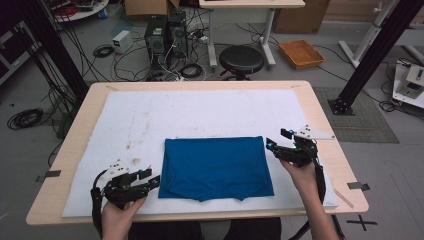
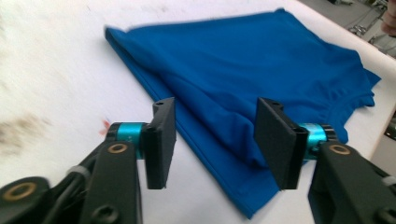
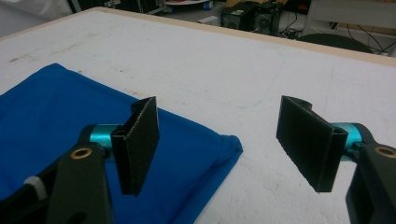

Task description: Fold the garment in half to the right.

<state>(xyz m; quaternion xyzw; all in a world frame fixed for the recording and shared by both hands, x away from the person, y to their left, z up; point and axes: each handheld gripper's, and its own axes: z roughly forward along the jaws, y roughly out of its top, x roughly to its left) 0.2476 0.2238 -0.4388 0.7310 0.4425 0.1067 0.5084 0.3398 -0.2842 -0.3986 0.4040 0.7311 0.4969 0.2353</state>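
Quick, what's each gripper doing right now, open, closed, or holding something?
Left gripper: open, jaws astride the blue cloth's edge, not pressing it.
Right gripper: open, holding nothing.

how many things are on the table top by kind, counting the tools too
blue folded cloth: 1
white mat: 1
tools: 2, left tool and right tool, both open
total: 4

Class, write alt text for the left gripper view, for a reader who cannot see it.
The left gripper holds its two black jaws open over the near edge of a folded blue garment, pads not pressing it. The garment lies flat on a stained white table cover.
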